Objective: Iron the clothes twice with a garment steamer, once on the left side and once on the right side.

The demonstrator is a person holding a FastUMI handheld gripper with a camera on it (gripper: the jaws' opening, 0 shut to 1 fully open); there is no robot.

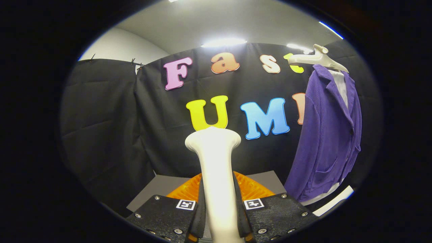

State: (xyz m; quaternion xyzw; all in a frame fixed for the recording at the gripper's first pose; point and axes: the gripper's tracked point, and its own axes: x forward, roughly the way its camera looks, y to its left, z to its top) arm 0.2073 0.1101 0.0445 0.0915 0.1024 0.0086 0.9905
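Garment steamer (216, 168) is sitting right in the middle, a white handle that stands upright and flares out into a wider head at the top, with the black cloth wall behind it. The gripper (218, 216) has both black fingers (199, 209) pinched in against the sides of that handle, one on the left and one on the right, so it's properly clamped. Just past the fingers there's an orange ribbed thing (251, 189) low down behind the handle, resting on a grey surface (158, 189); can't really tell what the orange thing is. Over to the right and further back hangs the purple jacket (332, 135), on a white hanger (319, 59) up high, with a white shirt layer (341, 84) showing at the open collar and peeking out under the hem. The jacket is well apart from the steamer head, nothing touching it.
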